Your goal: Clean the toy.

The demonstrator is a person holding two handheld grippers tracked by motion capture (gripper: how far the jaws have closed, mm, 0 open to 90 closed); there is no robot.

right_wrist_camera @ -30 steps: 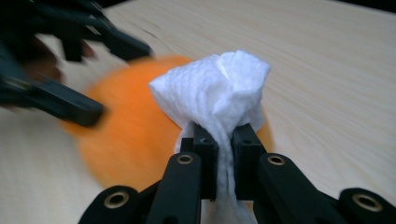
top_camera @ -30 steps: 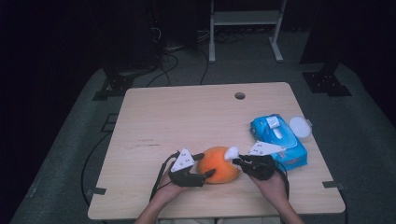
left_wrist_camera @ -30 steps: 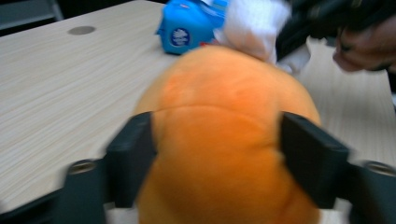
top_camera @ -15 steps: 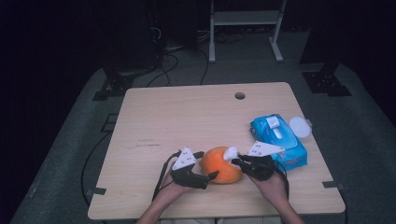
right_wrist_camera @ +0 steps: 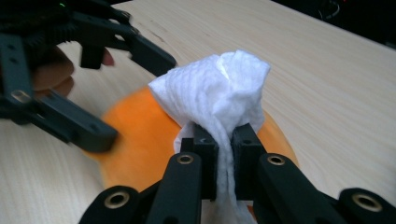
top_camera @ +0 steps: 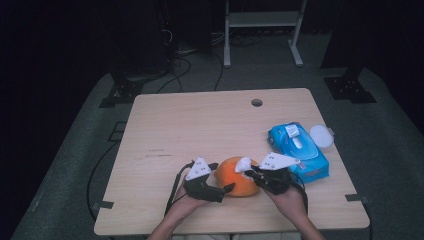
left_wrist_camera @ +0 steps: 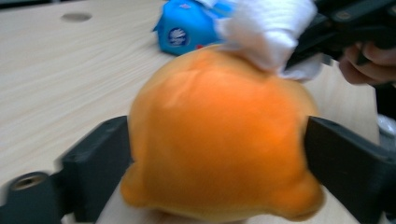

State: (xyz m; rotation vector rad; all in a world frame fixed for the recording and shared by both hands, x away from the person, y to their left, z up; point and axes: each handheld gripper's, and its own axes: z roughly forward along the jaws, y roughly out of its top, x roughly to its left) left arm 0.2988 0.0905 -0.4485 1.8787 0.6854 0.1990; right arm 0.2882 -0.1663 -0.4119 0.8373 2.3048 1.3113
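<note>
Your orange soft toy lies on the near part of the worktop, between your two hands, and you are wiping it with a white wipe. The left tongs stand with their jaws wide apart on both sides of the toy; they have just been opening, and in the left gripper view the black jaws sit right at the toy's flanks, so I cannot tell if they touch it, but they do not seem to squeeze it. The right tongs are clamped tight on the wipe, which bunches up above the jaws and rests on the top of the toy. I judge that the toy is light, soft and a little fuzzy: it will dent under pressure and slide or roll on the smooth wood if nothing steadies it. So take hold of it at its widest middle, from both sides, with only gentle pressure. The wipe is thin and limp, probably damp, and it can slip out or tear if you drag it hard; keep the grip low on the fold, as it is now. To the right, well apart from the toy, lies the blue wipes pack, and just beyond it a white round lid.
</note>
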